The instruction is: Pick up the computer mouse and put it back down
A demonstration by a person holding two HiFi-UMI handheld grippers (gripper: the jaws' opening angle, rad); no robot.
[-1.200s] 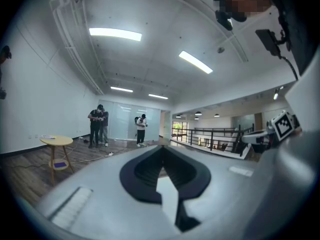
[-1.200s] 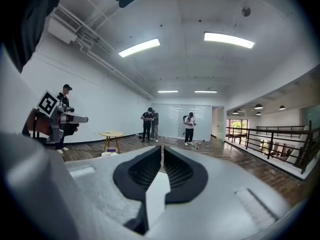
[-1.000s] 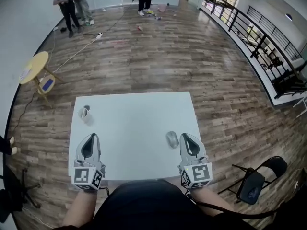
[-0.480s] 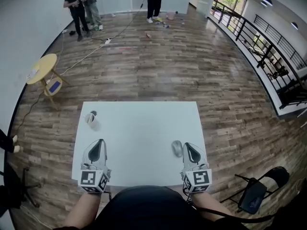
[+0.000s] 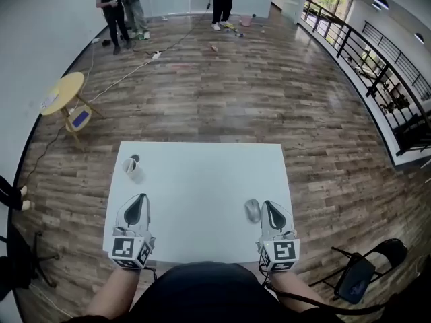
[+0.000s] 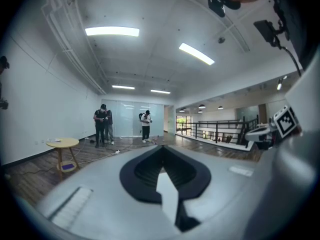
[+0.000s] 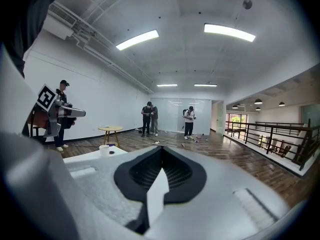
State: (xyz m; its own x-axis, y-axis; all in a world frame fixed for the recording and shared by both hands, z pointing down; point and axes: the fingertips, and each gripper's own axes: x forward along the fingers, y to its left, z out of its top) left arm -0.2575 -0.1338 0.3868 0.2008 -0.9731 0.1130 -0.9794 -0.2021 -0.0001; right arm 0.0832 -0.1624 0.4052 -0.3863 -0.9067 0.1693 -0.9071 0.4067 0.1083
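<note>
A grey computer mouse (image 5: 252, 210) lies on the white table (image 5: 202, 180) near its front right corner. My right gripper (image 5: 267, 205) rests just to the right of it, close beside it, jaws shut and empty; the mouse is not between them. In the right gripper view the right gripper (image 7: 161, 149) has its tips together and the mouse is out of sight. My left gripper (image 5: 139, 199) sits near the front left of the table, far from the mouse. In the left gripper view its jaws (image 6: 162, 149) also meet, with nothing in them.
A white cup (image 5: 134, 171) with a small dark object (image 5: 132, 159) behind it stands at the table's left. A folding chair (image 5: 360, 264) is at the right, and a yellow round table (image 5: 62, 93) far left. People (image 5: 114, 5) stand at the far wall, and a railing (image 5: 377, 59) runs along the right.
The head view has shifted, so the table sits lower and further right in the picture. The right gripper has sunk a little beside the mouse. The mouse and left gripper have kept their places.
</note>
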